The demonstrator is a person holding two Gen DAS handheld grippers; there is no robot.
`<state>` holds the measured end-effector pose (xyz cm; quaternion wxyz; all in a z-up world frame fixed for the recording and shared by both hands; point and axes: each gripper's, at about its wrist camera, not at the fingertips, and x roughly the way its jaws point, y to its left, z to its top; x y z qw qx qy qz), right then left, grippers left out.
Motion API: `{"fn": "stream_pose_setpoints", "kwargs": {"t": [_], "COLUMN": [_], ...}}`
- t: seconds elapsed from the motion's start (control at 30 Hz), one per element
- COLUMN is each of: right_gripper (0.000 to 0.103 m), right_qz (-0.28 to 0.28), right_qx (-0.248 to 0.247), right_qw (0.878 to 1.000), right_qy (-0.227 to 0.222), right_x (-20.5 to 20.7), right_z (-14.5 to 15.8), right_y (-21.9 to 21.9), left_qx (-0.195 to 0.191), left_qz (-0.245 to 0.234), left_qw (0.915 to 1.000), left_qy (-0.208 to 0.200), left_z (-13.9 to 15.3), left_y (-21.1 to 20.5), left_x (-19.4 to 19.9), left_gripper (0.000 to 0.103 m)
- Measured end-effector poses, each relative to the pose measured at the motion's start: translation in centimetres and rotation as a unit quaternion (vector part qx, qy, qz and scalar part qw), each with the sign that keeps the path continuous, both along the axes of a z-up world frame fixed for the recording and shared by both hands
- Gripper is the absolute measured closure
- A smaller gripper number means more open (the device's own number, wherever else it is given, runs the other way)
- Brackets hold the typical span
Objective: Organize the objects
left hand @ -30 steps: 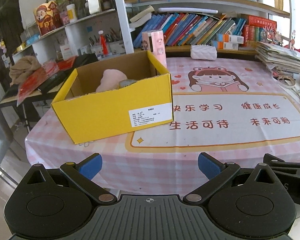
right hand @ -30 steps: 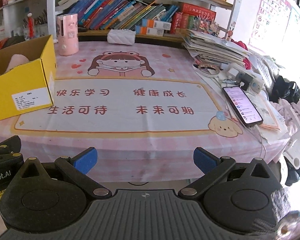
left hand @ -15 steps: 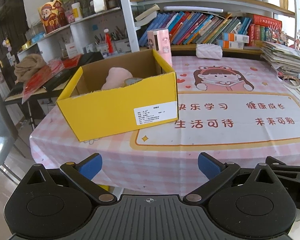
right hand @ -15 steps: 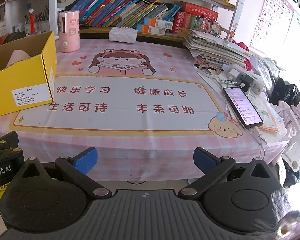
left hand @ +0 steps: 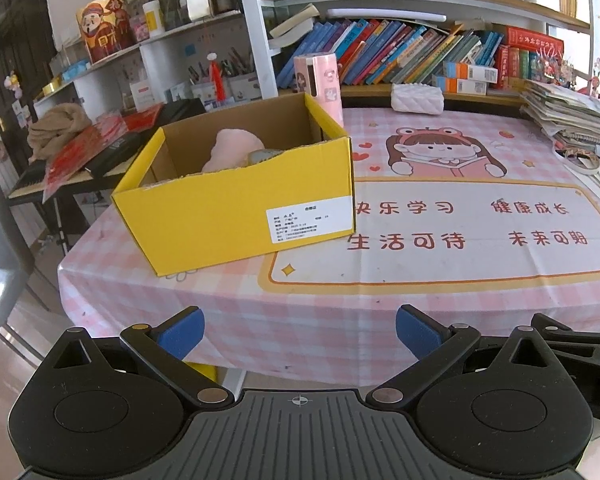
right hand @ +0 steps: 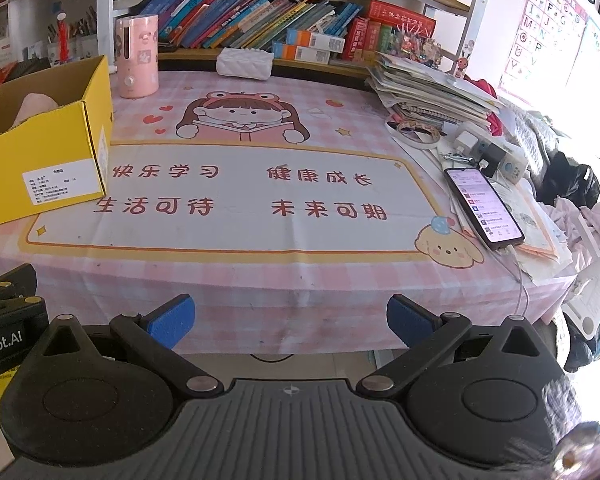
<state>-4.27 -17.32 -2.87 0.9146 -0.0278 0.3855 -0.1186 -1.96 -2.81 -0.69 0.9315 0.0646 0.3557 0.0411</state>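
A yellow cardboard box (left hand: 236,216) stands open at the table's left end, also in the right wrist view (right hand: 44,160). Inside it lie a pale pink soft thing (left hand: 232,152) and a small grey item (left hand: 264,156). My left gripper (left hand: 298,332) is open and empty, held back from the table's front edge, facing the box. My right gripper (right hand: 290,320) is open and empty, also off the front edge, facing the middle of the pink printed tablecloth (right hand: 260,208).
A pink cylindrical bottle (right hand: 137,58) and a white quilted pouch (right hand: 244,63) stand at the back by the bookshelf (right hand: 260,12). A phone (right hand: 482,206), chargers, tape and a paper stack (right hand: 428,88) crowd the right side. A chair (left hand: 0,248) stands left of the table.
Both grippers have drawn back and risen slightly, so the box and table look a little farther away. Both stay open. Nothing on the table has moved.
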Motion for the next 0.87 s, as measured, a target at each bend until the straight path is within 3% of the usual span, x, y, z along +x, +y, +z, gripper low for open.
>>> {"fn": "stream_pose_setpoints", "kwargs": {"t": [0.87], "right_gripper": [0.0], "right_qz": [0.0], "right_qx": [-0.004], "right_qw": [1.0], "right_qy": [0.014], "right_x": [0.56], "right_z": [-0.38], "right_y": [-0.01], "left_qx": [-0.011], "left_qz": [-0.001], "left_qw": [0.9998], "left_qy": [0.016], "left_z": [-0.58], "left_y": [0.37], "left_x": [0.75], "left_gripper": [0.001]}}
